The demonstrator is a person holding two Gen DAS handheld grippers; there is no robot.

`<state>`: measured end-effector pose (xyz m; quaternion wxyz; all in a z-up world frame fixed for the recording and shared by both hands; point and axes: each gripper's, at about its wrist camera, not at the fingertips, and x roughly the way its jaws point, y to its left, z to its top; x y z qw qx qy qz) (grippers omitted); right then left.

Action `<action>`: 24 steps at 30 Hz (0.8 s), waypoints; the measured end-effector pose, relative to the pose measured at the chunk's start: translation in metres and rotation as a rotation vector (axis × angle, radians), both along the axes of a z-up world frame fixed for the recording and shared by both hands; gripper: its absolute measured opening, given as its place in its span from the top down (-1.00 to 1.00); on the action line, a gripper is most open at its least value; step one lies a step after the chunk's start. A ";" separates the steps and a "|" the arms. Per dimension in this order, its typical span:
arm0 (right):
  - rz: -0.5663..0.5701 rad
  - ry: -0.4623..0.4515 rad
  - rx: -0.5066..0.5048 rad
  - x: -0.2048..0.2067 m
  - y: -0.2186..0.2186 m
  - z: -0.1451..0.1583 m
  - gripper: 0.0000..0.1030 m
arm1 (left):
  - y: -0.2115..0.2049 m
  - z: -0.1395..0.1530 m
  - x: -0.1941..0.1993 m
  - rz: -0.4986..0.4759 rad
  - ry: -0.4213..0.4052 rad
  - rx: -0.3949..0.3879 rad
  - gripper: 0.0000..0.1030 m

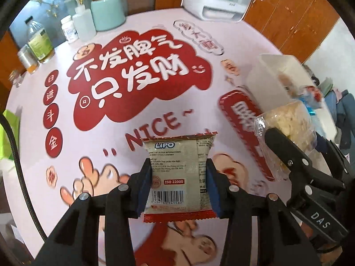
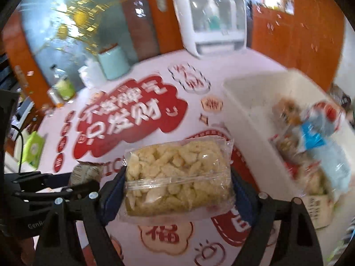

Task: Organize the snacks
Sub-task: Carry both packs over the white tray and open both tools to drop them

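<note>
Left tongs point(image 1: 178, 188): clamped on a Lipo snack packet point(image 1: 179, 173), held above the counter point(image 1: 155, 33).
Lipo packet: one, small and rectangular, glossy cream wrapper with red crimped ends, barcode and "ISO 22000" label facing the camera.
Right tongs point(image 2: 178, 190): clamped on a rice crisp bar point(image 2: 177, 177), also held above the counter.
Rice crisp bar: one, a chunky pale yellow block of puffed pieces in clear crinkly plastic (its seam runs across the middle).
White bin point(image 2: 255, 102): one, smooth plastic, on the counter to the right, holding several blurred wrapped snacks.
Counter: pale cloth printed with red cartoon shapes and Chinese lettering.
Far edge: one mint canister point(image 1: 107, 11), three bottles.
</note>
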<state>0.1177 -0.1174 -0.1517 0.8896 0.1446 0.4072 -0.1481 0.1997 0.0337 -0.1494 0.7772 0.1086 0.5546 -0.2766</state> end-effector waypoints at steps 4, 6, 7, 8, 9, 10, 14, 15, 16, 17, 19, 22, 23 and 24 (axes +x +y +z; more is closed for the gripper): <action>0.038 -0.060 -0.045 -0.028 -0.001 0.033 -0.66 | -0.015 0.032 -0.030 0.000 -0.052 -0.036 0.15; 0.041 -0.088 -0.075 -0.043 -0.003 0.048 -0.66 | -0.026 0.048 -0.043 0.008 -0.084 -0.055 0.15; 0.041 -0.104 -0.081 -0.050 -0.007 0.055 -0.66 | -0.030 0.053 -0.047 0.010 -0.090 -0.067 0.15; 0.038 -0.118 -0.082 -0.057 -0.012 0.063 -0.66 | -0.034 0.058 -0.052 0.014 -0.094 -0.075 0.15; 0.034 -0.126 -0.080 -0.060 -0.017 0.068 -0.66 | -0.039 0.062 -0.056 0.018 -0.100 -0.082 0.15; 0.029 -0.139 -0.075 -0.065 -0.024 0.074 -0.66 | -0.047 0.068 -0.063 0.023 -0.111 -0.089 0.14; 0.021 -0.180 -0.073 -0.080 -0.054 0.094 -0.66 | -0.073 0.083 -0.084 0.044 -0.139 -0.103 0.14; 0.024 -0.191 -0.075 -0.083 -0.063 0.098 -0.66 | -0.081 0.087 -0.090 0.055 -0.150 -0.103 0.14; 0.027 -0.201 -0.080 -0.087 -0.072 0.103 -0.66 | -0.091 0.090 -0.094 0.066 -0.160 -0.103 0.14; 0.028 -0.209 -0.086 -0.090 -0.081 0.106 -0.67 | -0.100 0.092 -0.099 0.081 -0.170 -0.102 0.14; 0.044 -0.227 -0.085 -0.095 -0.105 0.112 -0.67 | -0.121 0.095 -0.105 0.122 -0.176 -0.099 0.14; 0.093 -0.220 -0.086 -0.095 -0.139 0.116 -0.67 | -0.154 0.098 -0.112 0.169 -0.176 -0.102 0.14; 0.109 -0.214 -0.089 -0.094 -0.150 0.117 -0.67 | -0.163 0.098 -0.113 0.183 -0.178 -0.102 0.14; 0.130 -0.210 -0.092 -0.092 -0.161 0.117 -0.67 | -0.172 0.098 -0.114 0.197 -0.179 -0.104 0.14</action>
